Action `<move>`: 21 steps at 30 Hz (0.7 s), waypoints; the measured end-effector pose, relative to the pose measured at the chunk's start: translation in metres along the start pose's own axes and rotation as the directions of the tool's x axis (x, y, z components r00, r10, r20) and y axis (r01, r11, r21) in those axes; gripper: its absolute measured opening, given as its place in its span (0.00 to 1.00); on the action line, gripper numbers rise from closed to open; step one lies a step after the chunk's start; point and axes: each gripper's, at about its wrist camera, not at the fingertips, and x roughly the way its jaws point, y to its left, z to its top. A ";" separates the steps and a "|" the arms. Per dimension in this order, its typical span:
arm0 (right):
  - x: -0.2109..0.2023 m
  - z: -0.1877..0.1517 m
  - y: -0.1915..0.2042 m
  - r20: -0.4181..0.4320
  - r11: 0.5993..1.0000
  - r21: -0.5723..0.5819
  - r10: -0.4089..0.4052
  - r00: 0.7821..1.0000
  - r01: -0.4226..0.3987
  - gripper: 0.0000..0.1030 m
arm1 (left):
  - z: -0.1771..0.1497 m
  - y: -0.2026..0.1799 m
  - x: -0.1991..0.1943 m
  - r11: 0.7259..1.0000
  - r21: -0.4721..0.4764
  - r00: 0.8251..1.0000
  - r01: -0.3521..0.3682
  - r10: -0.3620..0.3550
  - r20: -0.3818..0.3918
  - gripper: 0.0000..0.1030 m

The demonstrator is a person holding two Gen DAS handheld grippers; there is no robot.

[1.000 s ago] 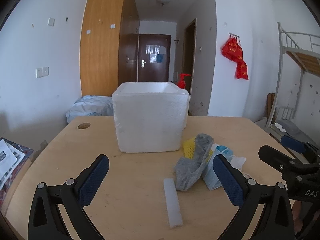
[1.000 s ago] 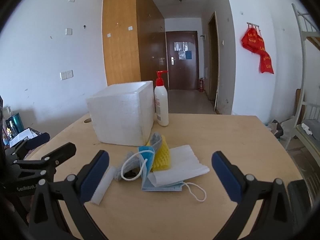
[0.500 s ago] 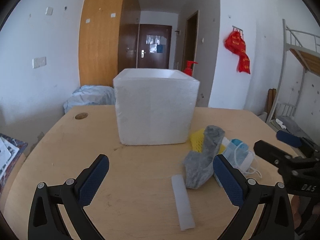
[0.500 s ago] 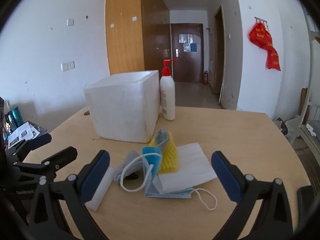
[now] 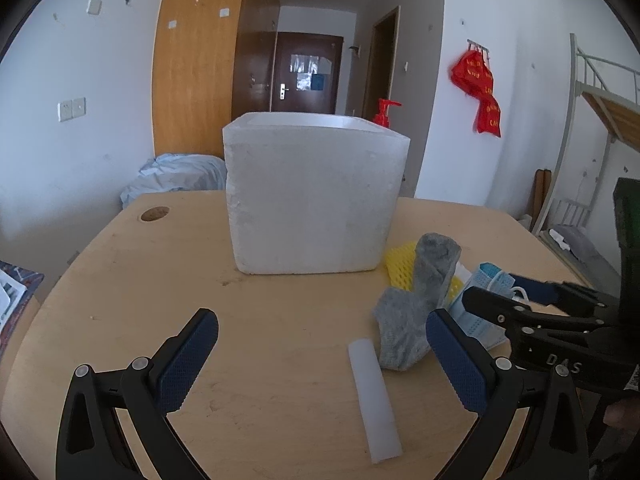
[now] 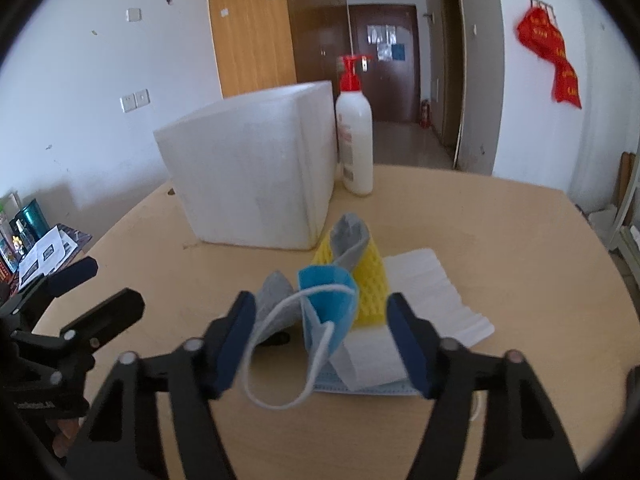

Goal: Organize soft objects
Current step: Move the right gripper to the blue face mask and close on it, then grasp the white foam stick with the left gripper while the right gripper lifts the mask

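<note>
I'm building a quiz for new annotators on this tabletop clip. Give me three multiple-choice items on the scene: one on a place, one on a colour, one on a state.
1. Where does the pump bottle stand?
A. Beside the white foam box, on its far right side
B. Inside the box
C. On the floor

2. What colour is the mesh sleeve in the pile?
A. Green
B. Yellow
C. Red

3. How does the left gripper stand?
A. Shut on the grey sock
B. Shut on the white foam strip
C. Open, holding nothing

Answers:
1. A: it stands upright on the table next to the box.
2. B: yellow mesh shows behind the blue mask.
3. C: its pads stand wide apart, with nothing pressed between them.
</note>
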 end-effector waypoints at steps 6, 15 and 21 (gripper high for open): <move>0.005 -0.004 -0.004 -0.029 1.000 0.021 0.022 0.999 -0.021 0.43 | 0.000 -0.010 0.013 0.999 0.028 0.999 0.033 -0.031 -0.042 1.00; 0.003 -0.007 -0.014 -0.040 0.997 0.059 0.050 0.998 -0.047 0.16 | -0.006 -0.023 0.031 0.995 0.043 0.989 0.088 -0.082 -0.122 1.00; 0.000 -0.008 -0.016 -0.033 0.997 0.060 0.049 0.998 -0.047 0.15 | -0.017 -0.033 0.042 0.994 0.042 0.979 0.099 -0.090 -0.183 1.00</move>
